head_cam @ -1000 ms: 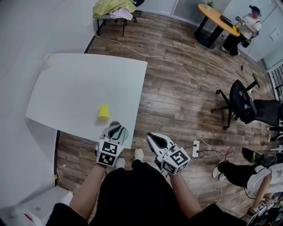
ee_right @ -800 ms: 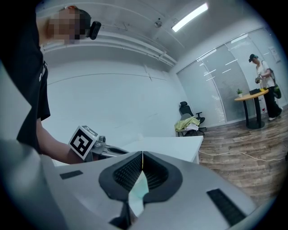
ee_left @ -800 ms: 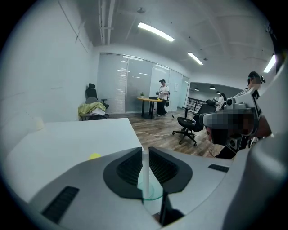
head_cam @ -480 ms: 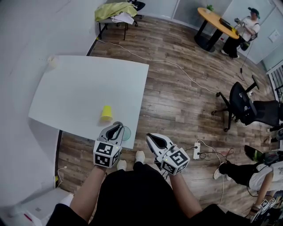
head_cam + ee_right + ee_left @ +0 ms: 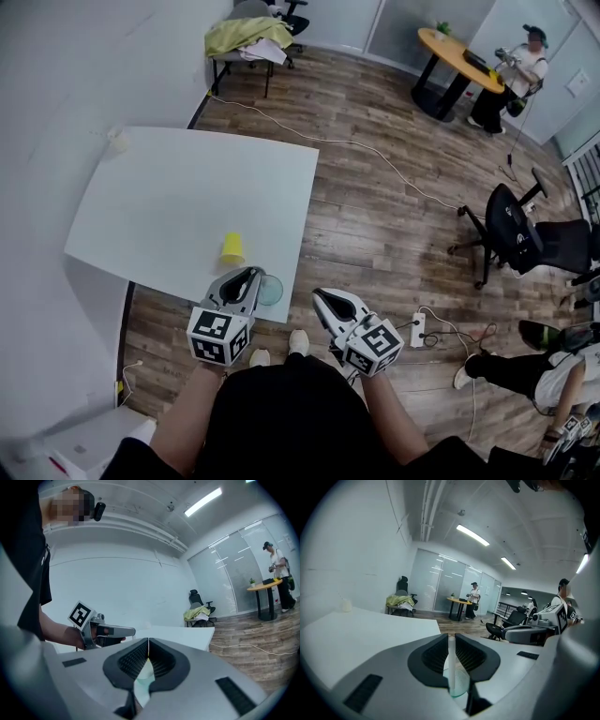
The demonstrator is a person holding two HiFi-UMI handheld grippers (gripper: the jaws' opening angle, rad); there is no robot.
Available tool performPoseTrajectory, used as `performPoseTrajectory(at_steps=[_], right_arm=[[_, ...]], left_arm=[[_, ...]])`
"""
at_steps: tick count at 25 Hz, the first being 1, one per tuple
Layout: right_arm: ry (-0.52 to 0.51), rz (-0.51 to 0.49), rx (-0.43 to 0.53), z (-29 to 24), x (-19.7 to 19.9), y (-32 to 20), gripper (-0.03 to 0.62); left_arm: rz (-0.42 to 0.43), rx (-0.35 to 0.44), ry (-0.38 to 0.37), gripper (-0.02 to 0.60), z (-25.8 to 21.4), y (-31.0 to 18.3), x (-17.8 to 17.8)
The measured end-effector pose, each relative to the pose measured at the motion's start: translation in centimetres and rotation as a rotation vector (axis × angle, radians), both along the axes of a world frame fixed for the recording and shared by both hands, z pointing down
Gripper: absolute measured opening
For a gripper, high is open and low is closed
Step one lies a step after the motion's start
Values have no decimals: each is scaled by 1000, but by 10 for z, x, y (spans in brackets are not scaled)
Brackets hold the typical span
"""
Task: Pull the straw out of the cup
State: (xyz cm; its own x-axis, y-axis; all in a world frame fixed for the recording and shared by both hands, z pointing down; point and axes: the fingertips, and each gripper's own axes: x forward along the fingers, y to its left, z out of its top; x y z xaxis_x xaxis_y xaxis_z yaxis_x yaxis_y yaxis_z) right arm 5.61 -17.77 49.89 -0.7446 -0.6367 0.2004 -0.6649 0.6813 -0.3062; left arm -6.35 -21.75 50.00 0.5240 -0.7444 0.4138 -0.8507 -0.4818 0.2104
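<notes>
A yellow cup (image 5: 232, 248) stands on the white table (image 5: 178, 187) near its front edge. Just to the cup's right and nearer me, my left gripper (image 5: 251, 275) is shut on a white straw (image 5: 451, 660) that stands upright between its pads. A clear greenish disc (image 5: 270, 289) sits on the straw below the jaws, also visible in the left gripper view (image 5: 458, 685). My right gripper (image 5: 320, 296) hovers off the table's front right over the floor, jaws closed tip to tip (image 5: 148, 641) with nothing between them. The left gripper (image 5: 105, 631) shows at the left of the right gripper view.
A small pale object (image 5: 117, 141) sits at the table's far left corner. On the wooden floor lie a power strip (image 5: 415, 328) and a long cable (image 5: 375, 155). A black office chair (image 5: 511, 230) stands to the right. A person is at an orange round table (image 5: 457, 39).
The left gripper has drawn back slightly toward me, still holding the straw and disc. The right gripper has barely moved. The head view has shifted a little.
</notes>
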Motion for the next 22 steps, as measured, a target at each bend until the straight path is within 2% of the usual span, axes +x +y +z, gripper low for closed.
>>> performPoseTrajectory(at_steps=[4,11,16,22], right_arm=[[-4,-11,12,-6,-5,0,23],[-24,-37,51,-23,-15,1,23],[-69,-40,78,-41,-18,-2,23],[-75,-51,92,-50,-21,-1,23]], left_arm=[[-29,17,59,58,-17,0,-9],[-60,56,117,58,-40,4,-23],[-105,62,211,58,-55,5,-41],[-142,86,252,58,-59,9,-64]])
